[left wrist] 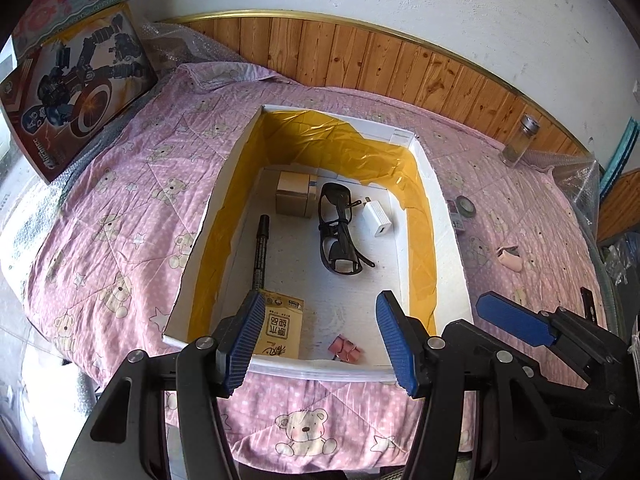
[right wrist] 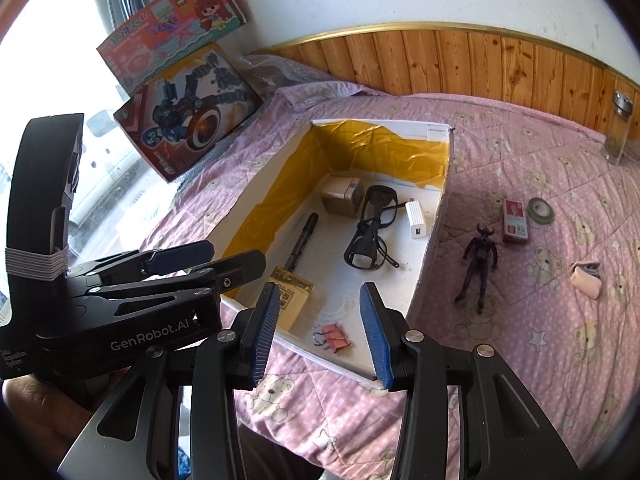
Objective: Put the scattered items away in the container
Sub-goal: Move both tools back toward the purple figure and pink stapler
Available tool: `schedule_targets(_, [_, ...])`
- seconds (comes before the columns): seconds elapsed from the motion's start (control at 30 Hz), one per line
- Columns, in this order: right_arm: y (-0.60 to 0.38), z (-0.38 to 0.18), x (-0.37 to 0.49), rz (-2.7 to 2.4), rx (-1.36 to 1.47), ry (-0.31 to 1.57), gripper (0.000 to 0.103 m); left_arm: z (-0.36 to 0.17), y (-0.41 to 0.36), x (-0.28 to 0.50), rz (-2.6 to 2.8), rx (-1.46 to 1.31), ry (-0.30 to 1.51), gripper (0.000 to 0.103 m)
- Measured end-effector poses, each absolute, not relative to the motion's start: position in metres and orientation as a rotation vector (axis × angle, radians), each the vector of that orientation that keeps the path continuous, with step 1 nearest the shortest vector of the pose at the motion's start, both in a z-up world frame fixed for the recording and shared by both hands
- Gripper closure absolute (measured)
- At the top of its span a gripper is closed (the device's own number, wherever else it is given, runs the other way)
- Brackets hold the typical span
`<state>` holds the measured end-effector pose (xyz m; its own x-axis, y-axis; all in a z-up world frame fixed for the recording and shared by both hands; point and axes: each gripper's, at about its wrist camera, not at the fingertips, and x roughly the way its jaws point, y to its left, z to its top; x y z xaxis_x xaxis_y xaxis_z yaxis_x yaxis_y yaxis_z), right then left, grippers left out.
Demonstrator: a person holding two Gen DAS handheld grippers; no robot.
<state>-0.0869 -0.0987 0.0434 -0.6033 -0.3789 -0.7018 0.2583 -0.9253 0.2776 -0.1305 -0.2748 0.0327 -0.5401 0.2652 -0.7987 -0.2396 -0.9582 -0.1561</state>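
The figurine is seen right of the box, lying lengthwise away from the right gripper, which is nearer; both it and the left gripper are held open, empty.

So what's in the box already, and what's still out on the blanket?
box: open, partly filled
glasses: in box, folded
marker: in box, capped
charger: in box
figurine: on blanket, lying flat
tape roll: on blanket
jar: upright, lid on
left gripper: open, empty
right gripper: open, empty
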Motion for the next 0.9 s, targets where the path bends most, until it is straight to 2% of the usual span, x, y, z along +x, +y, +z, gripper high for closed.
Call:
schedule_targets(0.57, [-0.088,0.056,-0.073,-2.542,1.117,-0.228,0.058,0.047,-0.266,-0.115,2.54,-1.29,-0.02,0.043])
schedule_targets(0.9, [-0.066,0.059,-0.065,-2.541,1.088,-0.307,0.058,0.055,-0.255,-0.104,2.543,-1.271,-0.005,0.038])
